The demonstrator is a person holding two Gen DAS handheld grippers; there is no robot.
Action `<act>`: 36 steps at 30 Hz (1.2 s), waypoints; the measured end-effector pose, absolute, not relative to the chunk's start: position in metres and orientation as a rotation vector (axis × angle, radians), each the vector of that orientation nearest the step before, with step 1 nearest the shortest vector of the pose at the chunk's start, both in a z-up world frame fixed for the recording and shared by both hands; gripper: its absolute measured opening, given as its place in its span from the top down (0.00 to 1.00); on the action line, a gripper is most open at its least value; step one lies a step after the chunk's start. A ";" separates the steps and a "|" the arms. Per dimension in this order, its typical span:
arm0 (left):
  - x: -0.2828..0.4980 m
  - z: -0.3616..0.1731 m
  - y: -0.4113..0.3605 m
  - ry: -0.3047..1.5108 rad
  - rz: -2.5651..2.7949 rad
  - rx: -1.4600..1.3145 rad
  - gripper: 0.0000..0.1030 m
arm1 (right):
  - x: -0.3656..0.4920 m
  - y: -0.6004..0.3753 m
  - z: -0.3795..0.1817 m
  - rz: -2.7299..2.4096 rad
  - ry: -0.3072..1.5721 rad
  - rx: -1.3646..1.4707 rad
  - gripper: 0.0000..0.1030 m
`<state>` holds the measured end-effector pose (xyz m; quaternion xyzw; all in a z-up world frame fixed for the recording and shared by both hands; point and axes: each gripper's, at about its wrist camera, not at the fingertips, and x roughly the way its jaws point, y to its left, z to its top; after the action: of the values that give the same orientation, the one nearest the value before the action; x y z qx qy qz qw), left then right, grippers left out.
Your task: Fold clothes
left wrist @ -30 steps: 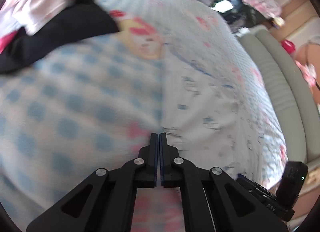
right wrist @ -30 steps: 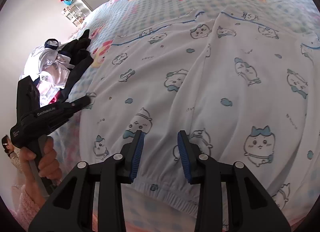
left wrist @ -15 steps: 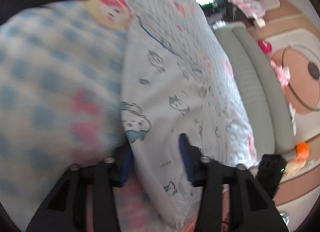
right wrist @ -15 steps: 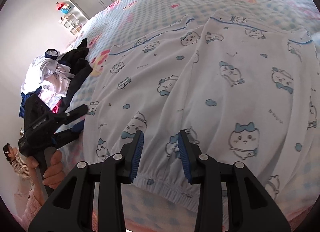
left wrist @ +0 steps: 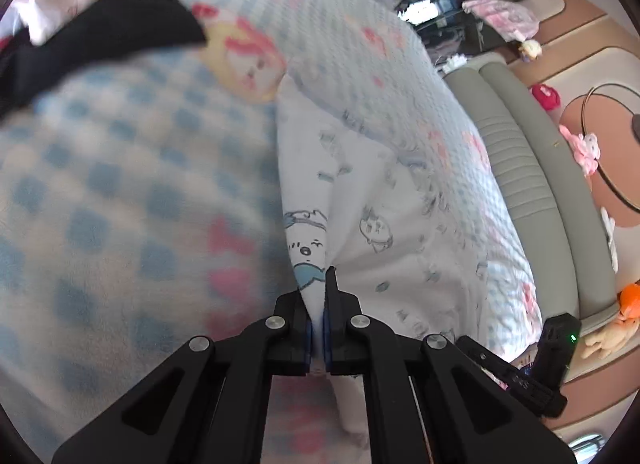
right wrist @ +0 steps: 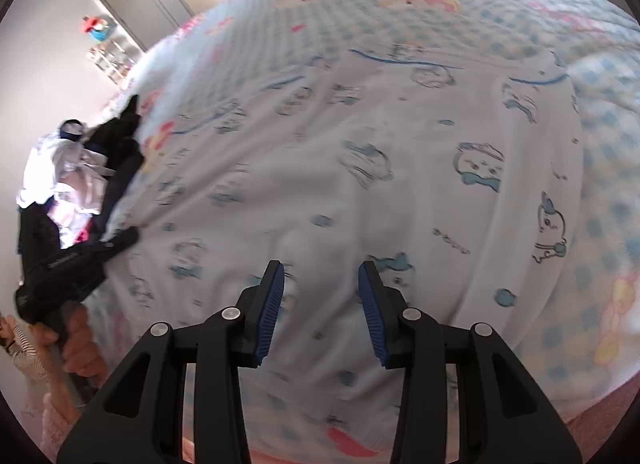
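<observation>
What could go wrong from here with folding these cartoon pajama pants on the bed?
The left gripper pinches only a thin edge of the pajama pants, so the fabric may slip out on lifting. The right gripper hangs open over the waistband; lifting one-sided could bunch the cloth. The dark clothes pile lies close and could snag.

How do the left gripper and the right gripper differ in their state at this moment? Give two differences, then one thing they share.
The left gripper is shut on the edge of the white printed garment, cloth pinched between its pads; the right gripper is open, pads pressing on nothing. The left grips at the garment's side border beside the checked blanket; the right hovers over the hem. Both are black with blue pads.
</observation>
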<state>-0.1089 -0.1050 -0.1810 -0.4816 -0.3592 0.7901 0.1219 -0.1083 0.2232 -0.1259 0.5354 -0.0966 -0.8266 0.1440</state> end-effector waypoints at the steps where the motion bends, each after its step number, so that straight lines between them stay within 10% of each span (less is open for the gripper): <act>1: -0.110 -0.188 -0.106 -1.062 2.265 -1.438 0.92 | -0.110 0.224 -0.131 -2.379 -0.269 1.574 0.62; 4: -0.110 -0.187 -0.116 -1.113 2.220 -1.410 0.86 | -0.111 0.228 -0.137 -2.369 -0.273 1.602 0.62; 7: -0.113 -0.172 -0.136 -1.172 2.273 -1.307 0.53 | -0.112 0.231 -0.125 -2.374 -0.266 1.563 0.62; 18: -0.207 -0.181 -0.134 -0.986 2.284 -1.478 0.54 | -0.164 0.192 -0.101 -2.279 -0.234 1.457 0.61; 19: -0.210 -0.181 -0.132 -0.979 2.288 -1.475 0.61 | -0.172 0.186 -0.101 -2.271 -0.232 1.453 0.61; 20: -0.211 -0.179 -0.131 -0.962 2.304 -1.467 0.97 | -0.182 0.179 -0.104 -2.263 -0.230 1.455 0.61; 21: -0.211 -0.176 -0.130 -0.944 2.321 -1.459 0.98 | -0.190 0.172 -0.108 -2.255 -0.228 1.470 0.61; 34: -0.218 -0.181 -0.167 -1.013 2.326 -1.472 0.91 | -0.230 0.153 -0.153 -2.164 -0.169 1.603 0.61; 36: -0.223 -0.177 -0.176 -1.079 2.346 -1.412 0.69 | -0.233 0.157 -0.145 -2.158 -0.197 1.575 0.61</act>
<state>-0.2230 -0.1763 -0.1774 -0.4775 -0.3647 0.7932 0.0991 -0.2331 0.1573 -0.1449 0.5723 -0.0715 -0.7841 0.2293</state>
